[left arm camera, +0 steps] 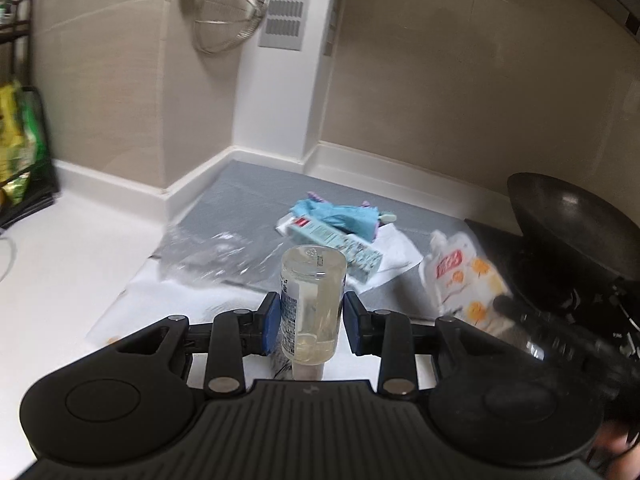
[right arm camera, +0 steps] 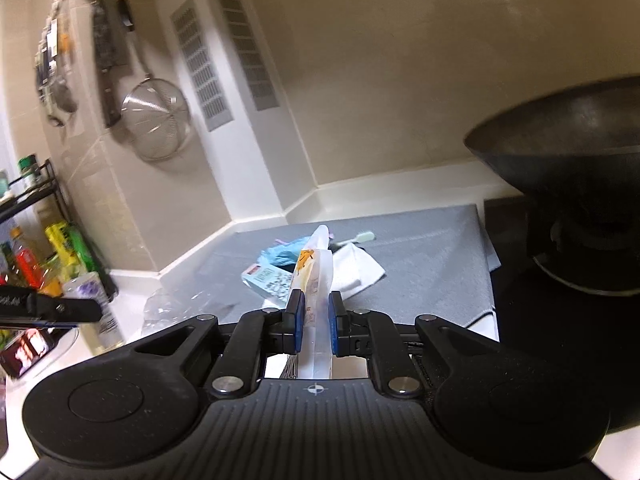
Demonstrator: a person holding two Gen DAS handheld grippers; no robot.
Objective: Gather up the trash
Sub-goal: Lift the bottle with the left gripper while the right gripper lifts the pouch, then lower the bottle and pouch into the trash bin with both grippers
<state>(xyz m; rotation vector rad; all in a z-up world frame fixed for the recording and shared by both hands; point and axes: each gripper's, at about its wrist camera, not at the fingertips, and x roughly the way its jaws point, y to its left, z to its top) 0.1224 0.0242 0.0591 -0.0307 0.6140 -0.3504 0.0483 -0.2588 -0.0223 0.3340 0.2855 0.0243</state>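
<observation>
- Left gripper (left arm camera: 311,322): jaws clamped on a clear plastic bottle (left arm camera: 313,300), held cap toward the camera, above the near edge of the grey mat (left arm camera: 256,196).
- Right gripper (right arm camera: 316,320): jaws clamped on a white drink pouch (right arm camera: 316,276) with orange print, held edge-on above the worktop (left arm camera: 60,248).
- Mat, far centre: a pale boxed carton (left arm camera: 340,240) lies under a crumpled blue glove (left arm camera: 340,216), beside white paper (left arm camera: 396,252); clear plastic film (left arm camera: 216,256) lies to the left.
- Right: a black wok (right arm camera: 568,152) on the stove.
</observation>
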